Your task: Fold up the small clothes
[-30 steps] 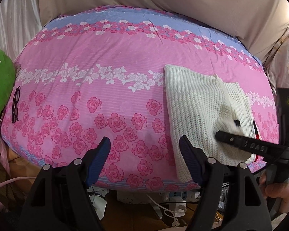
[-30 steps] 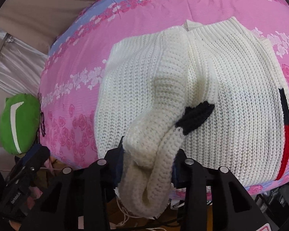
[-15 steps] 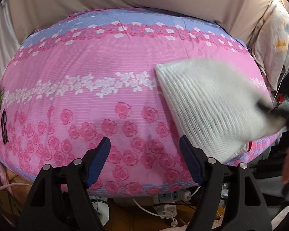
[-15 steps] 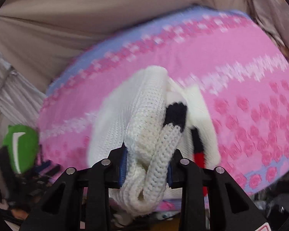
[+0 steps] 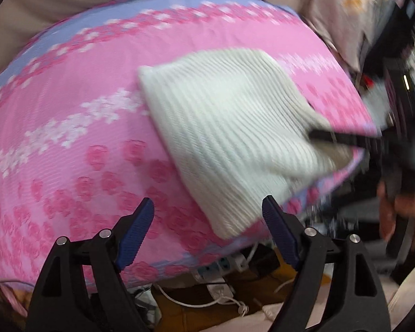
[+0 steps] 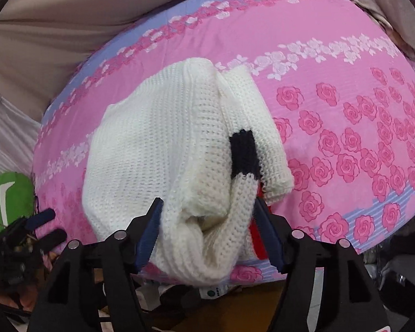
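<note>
A white knitted sweater [image 5: 229,127] lies folded on the pink rose-print bed cover [image 5: 69,96], near its front edge. In the right wrist view the sweater [image 6: 157,149] has a sleeve with a black cuff band [image 6: 244,152] bunched over its near end. My right gripper [image 6: 209,221] is opening, with that bunched sleeve loose between its jaws. My left gripper [image 5: 207,221] is opening too, with nothing between its jaws, just short of the sweater's near corner. The left wrist view is blurred and shows the right gripper's fingers [image 5: 332,135] at the sweater's right edge.
A green cushion [image 6: 11,196] lies off the bed's left side. Below the front edge are a power strip [image 5: 221,265] and white cables. A hand [image 5: 395,210] holds the right gripper's handle. A patterned pillow [image 5: 345,13] and beige cloth lie beyond the bed.
The right gripper carried the sleeve over the sweater body, which now lies narrower, and its jaws have spread apart around the knit. The left gripper shifted toward the sweater's near corner and opened wider.
</note>
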Demonstrator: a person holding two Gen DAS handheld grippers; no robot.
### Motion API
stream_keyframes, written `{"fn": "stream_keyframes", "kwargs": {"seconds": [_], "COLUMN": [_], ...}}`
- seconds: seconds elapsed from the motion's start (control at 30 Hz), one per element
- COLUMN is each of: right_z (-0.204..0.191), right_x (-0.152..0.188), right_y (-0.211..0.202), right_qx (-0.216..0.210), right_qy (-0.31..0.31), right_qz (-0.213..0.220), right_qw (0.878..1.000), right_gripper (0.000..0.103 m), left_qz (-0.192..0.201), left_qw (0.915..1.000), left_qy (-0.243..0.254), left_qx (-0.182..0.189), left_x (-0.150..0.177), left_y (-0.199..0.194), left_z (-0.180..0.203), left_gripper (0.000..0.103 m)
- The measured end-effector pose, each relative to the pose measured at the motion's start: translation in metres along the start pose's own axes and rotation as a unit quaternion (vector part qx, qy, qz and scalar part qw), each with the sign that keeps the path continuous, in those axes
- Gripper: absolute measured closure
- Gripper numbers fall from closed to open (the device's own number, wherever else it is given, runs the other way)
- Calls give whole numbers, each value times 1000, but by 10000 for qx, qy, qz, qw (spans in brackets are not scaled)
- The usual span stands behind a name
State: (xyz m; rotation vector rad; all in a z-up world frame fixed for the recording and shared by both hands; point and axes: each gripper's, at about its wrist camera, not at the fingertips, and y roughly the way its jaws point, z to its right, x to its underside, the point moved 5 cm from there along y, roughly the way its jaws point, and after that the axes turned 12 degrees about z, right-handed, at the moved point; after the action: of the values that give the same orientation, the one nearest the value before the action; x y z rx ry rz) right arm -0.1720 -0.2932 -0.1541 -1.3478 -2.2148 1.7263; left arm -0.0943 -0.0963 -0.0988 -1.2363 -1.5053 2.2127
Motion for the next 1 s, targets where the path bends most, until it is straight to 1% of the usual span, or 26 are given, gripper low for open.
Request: {"fn": "stream_keyframes", "kwargs": {"seconds": [0.07, 0.1, 0.13, 0.17, 0.2, 0.23, 0.27, 0.3, 0.33, 0.4, 0.43, 0.47, 0.5, 0.53, 0.57, 0.6, 0.63, 0.7, 0.73, 0.77, 0.8, 0.83, 0.87, 0.9, 0.93, 1.0], "right_z": [2, 0, -1, -1, -1, -2, -4, -8, -13, -15, -12, -5, 10, 26, 49, 61, 67, 67, 64, 58, 48, 35, 26, 13, 2, -9], "right_x": [-7, -9, -10, -9, -7, -5, -7, -14, -23, -38, -40, -38, -29, -19, -3, 4, 2, -8, -15, -22, -28, -33, -36, -39, -35, -22], "right_y": [1, 3, 10, 17, 22, 25, 24, 11, -7, -41, -49, -47, -30, -10, 16, 26, 20, -5, -19, -29, -38, -43, -42, -33, -21, 8], "right_qx": [-82, -68, -14, 72, 80, 6, -80, -403, -752, -1008, -995, -752, -204, 326, 708, 666, 452, 367, 333, 235, 75, -86, -192, -319, -393, -218], "right_qy": [88, 43, -48, -142, -208, -239, -198, -22, 138, 217, 157, 16, -290, -527, -472, -168, 228, 478, 505, 505, 458, 363, 261, 108, -44, -364], "right_qz": [85, 70, -10, -94, -186, -258, -273, -86, 156, 630, 778, 814, 642, 369, -94, -292, -149, 241, 435, 567, 703, 775, 754, 632, 469, 204], "right_qw": [9999, 9999, 10000, 9998, 9996, 9994, 9994, 9991, 9969, 9927, 9919, 9938, 9973, 9974, 9963, 9972, 9986, 9979, 9972, 9968, 9964, 9963, 9966, 9974, 9981, 9989], "right_gripper": [38, 34, 33, 33, 38, 67, 70, 74, 75, 75, 78, 80, 86, 91, 92, 93, 92, 88, 77, 69, 52, 38, 34, 30, 29, 30], "left_qz": [-151, -242, -332, -440, -528, -692, -794, -798, -732, -613, -578, -587, -661, -787, -910, -912, -858, -718, -607, -479, -357, -200, -13, 109, 215, 262], "left_qw": [9994, 9988, 9984, 9978, 9971, 9960, 9954, 9960, 9971, 9980, 9981, 9979, 9973, 9962, 9950, 9951, 9958, 9971, 9977, 9983, 9988, 9991, 9991, 9988, 9983, 9976], "left_qy": [265, 349, 403, 457, 500, 554, 532, 414, 224, -150, -208, -200, -192, -196, -210, -203, -189, -251, -302, -326, -338, -352, -367, -381, -397, -462], "left_qx": [187, 226, 220, 191, 201, 139, 59, -1, 4, -5, -61, -183, -263, -308, -353, -338, -255, -92, -45, -53, -74, -121, -198, -273, -370, -451], "left_x": [7, 11, 14, 19, 23, 29, 32, 32, 30, 25, 26, 27, 30, 34, 38, 39, 37, 32, 29, 26, 23, 19, 13, 8, 2, -10], "left_y": [11, 19, 25, 34, 41, 51, 54, 55, 52, 43, 41, 42, 45, 51, 54, 53, 46, 31, 20, 11, 3, -5, -14, -18, -21, -16], "left_z": [15, 19, 22, 23, 24, 23, 21, 16, 10, -2, -5, -8, -9, -9, -9, -8, -7, -7, -8, -10, -13, -15, -17, -20, -22, -19], "left_gripper": [21, 21, 21, 24, 39, 52, 74, 81, 82, 83, 83, 83, 83, 83, 83, 82, 80, 77, 75, 70, 63, 60, 52, 46, 46, 45]}}
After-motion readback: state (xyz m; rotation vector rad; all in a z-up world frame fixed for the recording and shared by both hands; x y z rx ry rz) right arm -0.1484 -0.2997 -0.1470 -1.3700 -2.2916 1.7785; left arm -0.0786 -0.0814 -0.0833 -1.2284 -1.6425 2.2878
